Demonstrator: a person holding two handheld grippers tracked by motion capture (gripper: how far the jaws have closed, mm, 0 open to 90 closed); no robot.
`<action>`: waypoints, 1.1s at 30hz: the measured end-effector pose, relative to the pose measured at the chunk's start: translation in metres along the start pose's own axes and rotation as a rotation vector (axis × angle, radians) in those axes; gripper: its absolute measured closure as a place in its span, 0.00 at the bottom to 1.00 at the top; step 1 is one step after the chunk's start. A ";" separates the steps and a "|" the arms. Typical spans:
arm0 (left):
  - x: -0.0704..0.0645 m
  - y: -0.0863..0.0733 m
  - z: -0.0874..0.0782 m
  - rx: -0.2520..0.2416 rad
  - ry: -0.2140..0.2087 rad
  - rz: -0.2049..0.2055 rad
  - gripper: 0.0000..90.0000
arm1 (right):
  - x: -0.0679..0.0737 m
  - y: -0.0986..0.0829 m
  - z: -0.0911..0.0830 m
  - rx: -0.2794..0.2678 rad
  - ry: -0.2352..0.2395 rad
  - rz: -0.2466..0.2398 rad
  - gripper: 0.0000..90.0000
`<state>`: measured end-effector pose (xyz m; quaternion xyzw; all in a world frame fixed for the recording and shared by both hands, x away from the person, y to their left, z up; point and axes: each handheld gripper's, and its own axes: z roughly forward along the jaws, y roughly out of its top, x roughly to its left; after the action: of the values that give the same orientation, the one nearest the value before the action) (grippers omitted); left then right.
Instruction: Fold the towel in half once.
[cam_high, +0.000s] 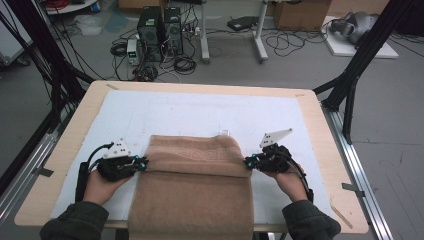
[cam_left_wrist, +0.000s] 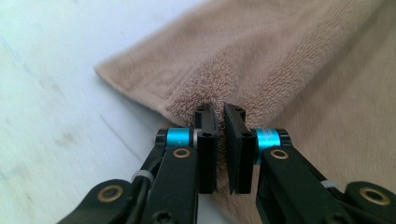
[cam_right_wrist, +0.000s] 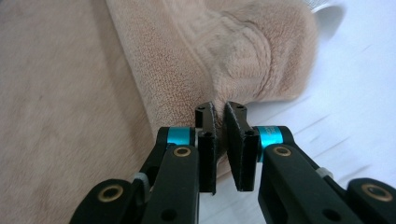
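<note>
High view showed the table (cam_high: 320, 131) under a white sheet (cam_high: 175, 112), and on it 1 tan towel (cam_high: 192, 195), folded over near your edge with its lower part hanging off the front. Your 2 forearms came in from the bottom, sleeves at the table edge, each hand wrapped around 1 gripper and turned inward toward the towel's folded band. You had the left gripper (cam_high: 142, 164) at the towel's left edge and the right gripper (cam_high: 247, 163) at its right edge, level with each other. In the left gripper view, the left gripper (cam_left_wrist: 220, 122) had its 2 jaws nearly together, pinching the towel's edge (cam_left_wrist: 261, 60). In the right gripper view, the right gripper (cam_right_wrist: 221, 119) was likewise nearly closed, gripping the towel (cam_right_wrist: 187, 60) beside its hemmed corner.
</note>
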<state>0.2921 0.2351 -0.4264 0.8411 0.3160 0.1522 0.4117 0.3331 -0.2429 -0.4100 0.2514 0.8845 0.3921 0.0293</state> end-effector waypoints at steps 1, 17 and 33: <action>0.000 -0.004 0.001 0.013 -0.006 -0.008 0.92 | 0.001 -0.005 0.003 0.002 0.004 -0.002 0.92; 0.036 0.031 0.019 -0.011 0.053 -0.109 0.63 | -0.029 0.016 0.014 -0.025 -0.124 0.073 0.58; 0.047 0.031 0.060 0.084 0.071 -0.114 0.93 | -0.044 0.014 0.045 0.015 -0.076 0.093 0.95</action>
<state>0.3713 0.2160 -0.4388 0.8322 0.3840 0.1449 0.3728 0.3888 -0.2252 -0.4373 0.3070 0.8729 0.3767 0.0428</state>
